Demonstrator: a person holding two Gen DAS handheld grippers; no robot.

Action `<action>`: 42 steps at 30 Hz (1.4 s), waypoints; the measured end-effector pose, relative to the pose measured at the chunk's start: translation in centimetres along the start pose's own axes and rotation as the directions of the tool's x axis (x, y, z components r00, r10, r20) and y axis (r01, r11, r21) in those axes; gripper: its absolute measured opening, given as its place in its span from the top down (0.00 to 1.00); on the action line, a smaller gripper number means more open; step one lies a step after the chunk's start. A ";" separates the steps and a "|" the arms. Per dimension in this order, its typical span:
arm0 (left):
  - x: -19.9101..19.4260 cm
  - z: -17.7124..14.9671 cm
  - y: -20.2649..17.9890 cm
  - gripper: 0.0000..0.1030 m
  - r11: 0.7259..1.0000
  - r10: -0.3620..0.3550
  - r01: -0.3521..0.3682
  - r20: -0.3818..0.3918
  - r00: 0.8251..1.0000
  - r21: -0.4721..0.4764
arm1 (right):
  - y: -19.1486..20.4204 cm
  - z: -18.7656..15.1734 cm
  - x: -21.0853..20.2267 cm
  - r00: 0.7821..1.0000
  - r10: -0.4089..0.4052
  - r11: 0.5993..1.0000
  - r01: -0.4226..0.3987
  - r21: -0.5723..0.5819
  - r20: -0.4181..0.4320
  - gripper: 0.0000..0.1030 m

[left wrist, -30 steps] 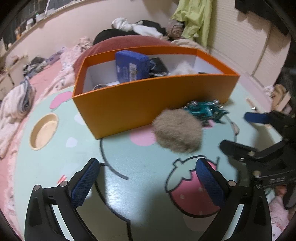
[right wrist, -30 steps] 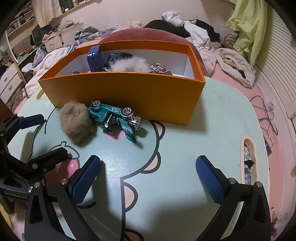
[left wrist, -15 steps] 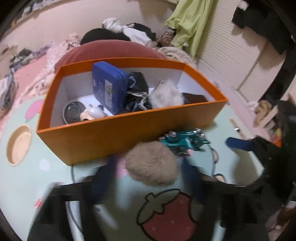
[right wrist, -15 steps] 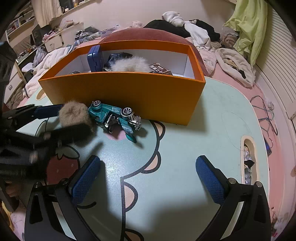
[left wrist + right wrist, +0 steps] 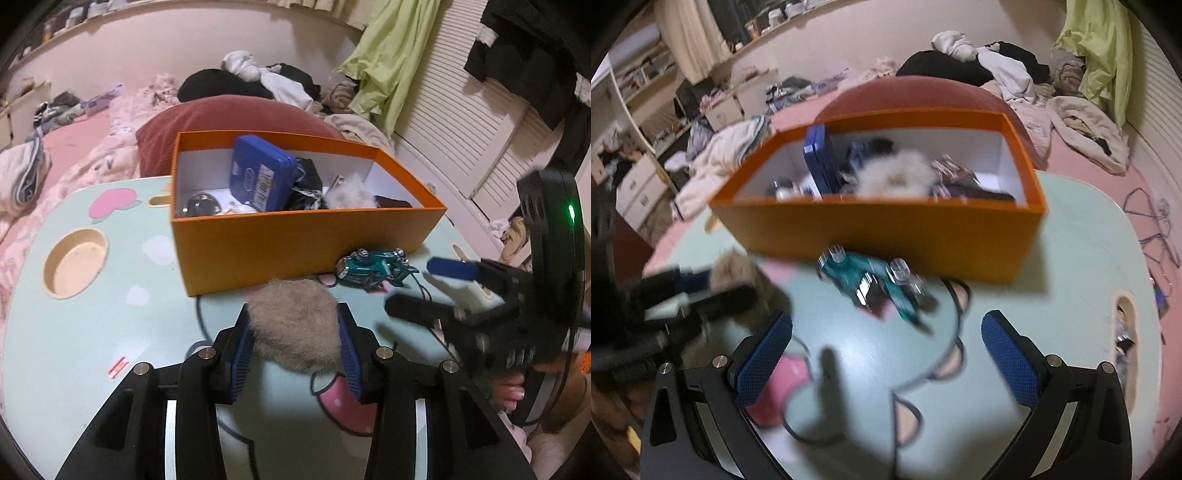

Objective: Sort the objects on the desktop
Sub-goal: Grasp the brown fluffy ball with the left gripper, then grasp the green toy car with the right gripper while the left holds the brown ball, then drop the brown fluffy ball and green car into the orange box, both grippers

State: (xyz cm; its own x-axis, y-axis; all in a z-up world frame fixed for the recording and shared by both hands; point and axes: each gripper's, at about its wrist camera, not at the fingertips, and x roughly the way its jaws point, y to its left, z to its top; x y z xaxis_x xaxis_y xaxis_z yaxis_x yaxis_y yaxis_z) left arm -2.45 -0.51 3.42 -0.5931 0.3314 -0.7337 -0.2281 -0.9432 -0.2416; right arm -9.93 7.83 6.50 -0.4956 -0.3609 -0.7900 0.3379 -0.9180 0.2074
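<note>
**Left claw clamps the fur ball, right claw hangs apart**

The mint-green cartoon-printed tabletop (image 5: 110,325) lies under both tilted-down claws. Ahead of them stands the orange cardboard box (image 5: 295,236), holding a blue tin (image 5: 258,173) and other bits. The left gripper (image 5: 293,343) has just closed its blue pads on the beige fluffy pom-pom (image 5: 295,325). The right gripper (image 5: 886,354) stands wide apart, empty, with the teal toy car (image 5: 871,284) on the table just ahead of it.
</note>
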 end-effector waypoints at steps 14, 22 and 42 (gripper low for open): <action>-0.5 -0.6 0.9 0.60 0.999 -0.007 0.007 0.014 1.000 -0.031 | 2.4 1.6 2.2 0.989 -0.150 0.983 0.151 0.109 -0.019 0.31; -1.4 -0.6 0.8 0.60 1.000 0.003 -0.002 0.044 0.999 -0.019 | 0.8 0.7 0.2 1.000 -0.013 0.997 0.013 0.080 0.005 0.31; 1.4 9.6 1.0 0.06 0.997 0.074 -0.072 0.154 0.985 -0.016 | 1.1 9.9 -1.0 0.975 -0.077 0.994 0.092 -0.060 0.207 0.24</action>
State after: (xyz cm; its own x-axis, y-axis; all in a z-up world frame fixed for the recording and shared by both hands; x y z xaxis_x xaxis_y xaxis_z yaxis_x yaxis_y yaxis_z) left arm -10.91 -0.77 8.29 -0.7201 0.2605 -0.6431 -0.1721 -0.9649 -0.1981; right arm -16.92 5.52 13.22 -0.6751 -0.3150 -0.6671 0.3386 -0.9357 0.0992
